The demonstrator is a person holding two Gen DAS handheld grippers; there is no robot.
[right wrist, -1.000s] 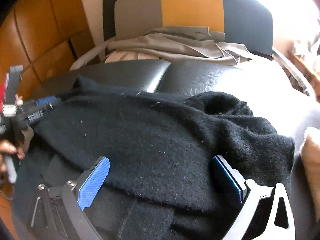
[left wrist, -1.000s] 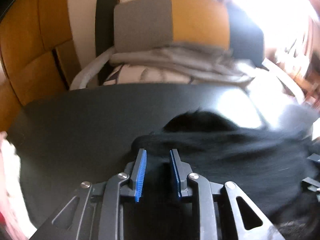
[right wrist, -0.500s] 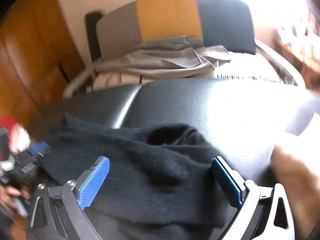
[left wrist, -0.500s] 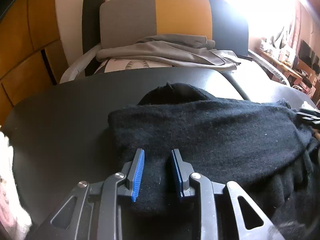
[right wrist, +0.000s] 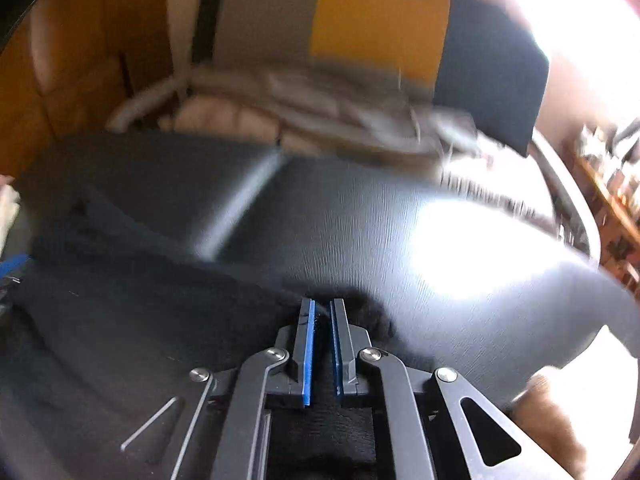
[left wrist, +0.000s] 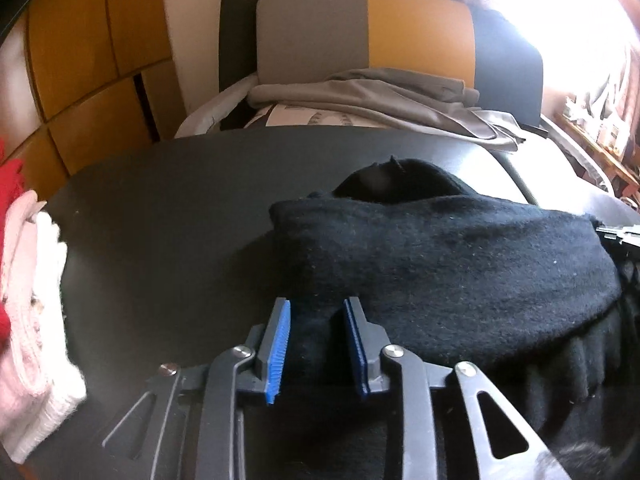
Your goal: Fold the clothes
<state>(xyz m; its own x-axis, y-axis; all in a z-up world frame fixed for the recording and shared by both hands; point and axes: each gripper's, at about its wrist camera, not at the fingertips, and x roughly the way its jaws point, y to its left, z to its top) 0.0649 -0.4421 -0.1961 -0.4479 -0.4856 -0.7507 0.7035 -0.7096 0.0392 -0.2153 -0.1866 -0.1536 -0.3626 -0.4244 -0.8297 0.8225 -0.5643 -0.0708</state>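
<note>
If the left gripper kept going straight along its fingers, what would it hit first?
Most likely the black sweater: its folded edge already lies between the opening jaws of the left gripper, with the dark table beneath.

Strong daylight blows out the upper right in both views. Right wrist view is motion-blurred, glare patch on the dark table [right wrist: 472,256]. Left view sharp; fisheye bends edges.

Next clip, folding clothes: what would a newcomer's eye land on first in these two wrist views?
First, the black knit sweater folded in a thick band across the dark table, filling the middle and right of the left wrist view. Then the blue-padded claws: the right claw pinched shut on a bit of the sweater's edge, the left claw opening with black cloth between its pads. Behind the table, a grey, orange and navy chair piled with grey clothes.
</note>
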